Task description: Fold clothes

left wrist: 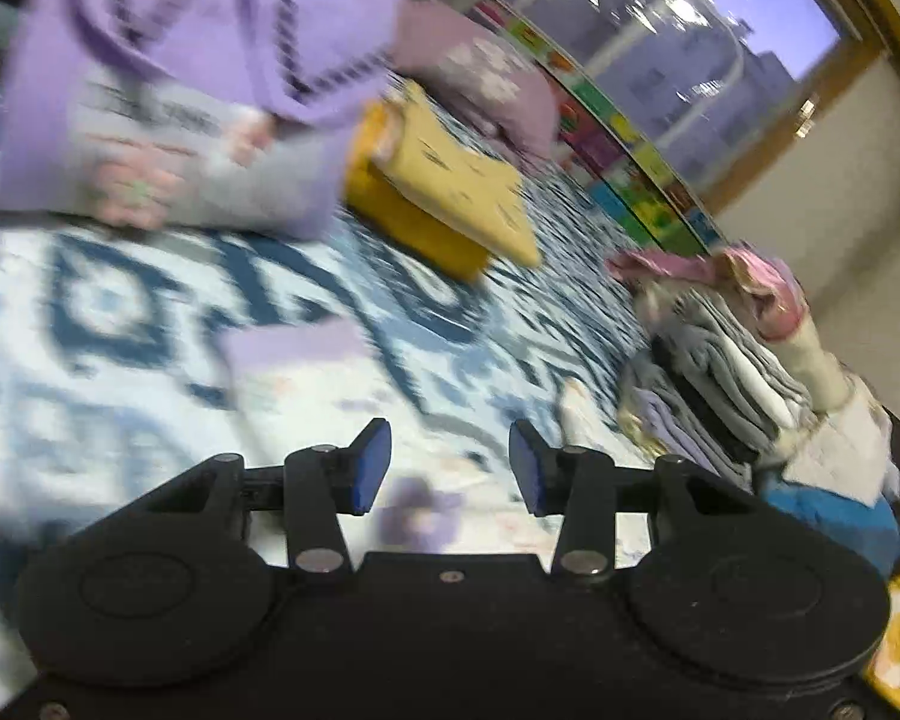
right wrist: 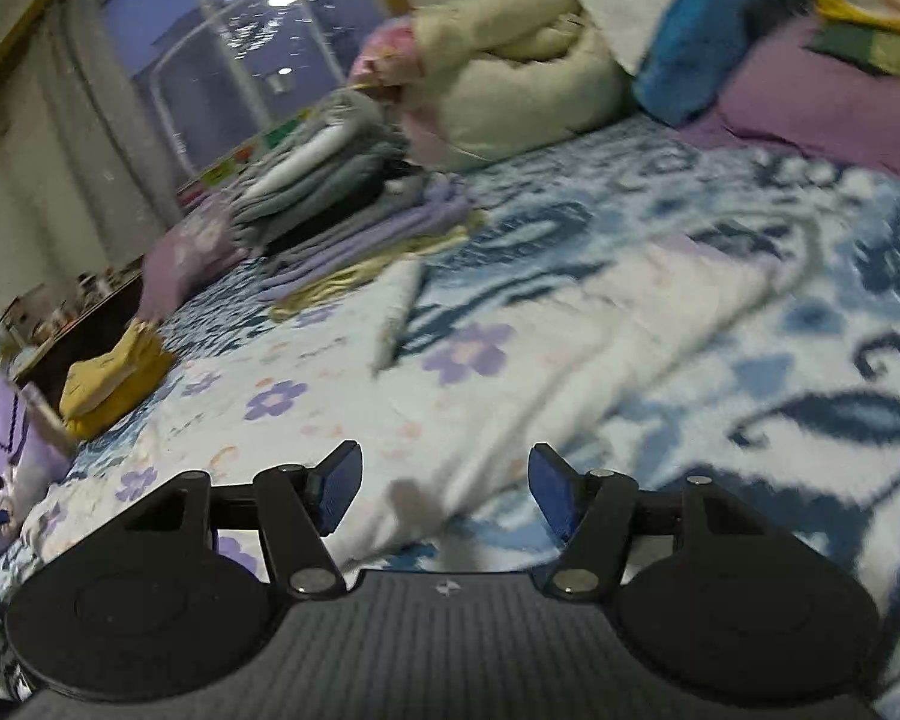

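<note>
A white garment with purple flowers (right wrist: 462,360) lies spread on the blue-and-white patterned bedspread (right wrist: 810,372). My right gripper (right wrist: 444,489) is open and empty, just above the garment's near edge. My left gripper (left wrist: 449,465) is open and empty, low over the same flowered garment (left wrist: 306,384), whose purple cuff shows ahead. Both views are blurred by motion.
A folded yellow garment (left wrist: 450,198) lies ahead. A stack of folded grey and lilac clothes (right wrist: 342,180) sits near cream bedding (right wrist: 510,84). A person in a purple top (left wrist: 198,60) sits at the left. A window (left wrist: 690,30) and pillows (right wrist: 810,96) border the bed.
</note>
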A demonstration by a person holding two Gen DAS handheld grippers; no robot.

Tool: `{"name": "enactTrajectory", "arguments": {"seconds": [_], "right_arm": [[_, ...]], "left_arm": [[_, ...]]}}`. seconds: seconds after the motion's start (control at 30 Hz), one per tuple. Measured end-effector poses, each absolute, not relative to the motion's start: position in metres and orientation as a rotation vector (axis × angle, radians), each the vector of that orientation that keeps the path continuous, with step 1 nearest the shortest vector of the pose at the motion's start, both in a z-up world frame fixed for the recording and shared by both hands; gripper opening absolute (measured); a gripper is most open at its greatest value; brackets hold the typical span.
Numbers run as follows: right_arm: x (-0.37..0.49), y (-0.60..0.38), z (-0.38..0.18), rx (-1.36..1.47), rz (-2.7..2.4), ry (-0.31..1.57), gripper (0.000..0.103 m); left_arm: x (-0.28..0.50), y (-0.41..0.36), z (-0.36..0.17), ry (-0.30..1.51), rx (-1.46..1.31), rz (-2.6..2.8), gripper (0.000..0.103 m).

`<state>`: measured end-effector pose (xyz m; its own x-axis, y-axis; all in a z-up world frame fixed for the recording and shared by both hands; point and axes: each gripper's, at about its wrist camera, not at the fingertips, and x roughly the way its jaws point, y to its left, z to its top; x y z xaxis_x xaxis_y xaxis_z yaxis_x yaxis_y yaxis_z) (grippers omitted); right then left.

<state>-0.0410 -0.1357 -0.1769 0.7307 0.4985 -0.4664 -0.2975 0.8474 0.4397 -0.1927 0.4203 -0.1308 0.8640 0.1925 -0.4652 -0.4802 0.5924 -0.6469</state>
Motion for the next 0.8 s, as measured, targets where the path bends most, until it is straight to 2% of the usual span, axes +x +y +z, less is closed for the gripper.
{"name": "enactTrajectory", "arguments": {"seconds": [0.13, 0.17, 0.2, 0.27, 0.3, 0.33, 0.37, 0.43, 0.47, 0.53, 0.6, 0.67, 0.8], "right_arm": [[-0.048, -0.134, -0.185, 0.321, 0.427, 0.638, 0.063], [-0.05, -0.133, -0.185, 0.312, 0.429, 0.638, 0.063], [-0.051, -0.133, -0.186, 0.305, 0.431, 0.639, 0.063], [-0.051, -0.133, -0.186, 0.3, 0.431, 0.638, 0.063], [-0.05, -0.134, -0.187, 0.308, 0.428, 0.639, 0.063], [-0.049, -0.136, -0.188, 0.316, 0.426, 0.641, 0.063], [-0.048, -0.137, -0.189, 0.326, 0.425, 0.643, 0.064], [-0.046, -0.14, -0.19, 0.36, 0.429, 0.646, 0.065], [-0.045, -0.141, -0.19, 0.378, 0.429, 0.645, 0.066], [-0.042, -0.143, -0.191, 0.417, 0.425, 0.645, 0.066], [-0.039, -0.146, -0.191, 0.46, 0.418, 0.647, 0.067], [-0.037, -0.15, -0.193, 0.504, 0.412, 0.65, 0.067], [-0.035, -0.158, -0.196, 0.569, 0.409, 0.657, 0.067]], "left_arm": [[-0.153, 0.449, -0.165, 0.466, -0.816, 0.439, 0.04], [-0.147, 0.458, -0.176, 0.485, -0.815, 0.477, 0.021], [-0.152, 0.466, -0.18, 0.448, -0.869, 0.491, 0.01], [-0.163, 0.481, -0.189, 0.369, -0.974, 0.515, 0.009], [-0.171, 0.483, -0.188, 0.318, -1.011, 0.504, 0.012], [-0.178, 0.481, -0.187, 0.28, -1.021, 0.492, 0.027], [-0.182, 0.478, -0.185, 0.268, -1.002, 0.486, 0.037], [-0.189, 0.471, -0.183, 0.254, -0.961, 0.481, 0.039], [-0.187, 0.469, -0.183, 0.297, -0.919, 0.512, 0.034], [-0.184, 0.464, -0.179, 0.339, -0.853, 0.539, 0.032], [-0.183, 0.44, -0.171, 0.35, -0.83, 0.503, 0.041], [-0.182, 0.417, -0.163, 0.362, -0.807, 0.467, 0.054], [-0.18, 0.371, -0.147, 0.384, -0.761, 0.395, 0.065]]}}
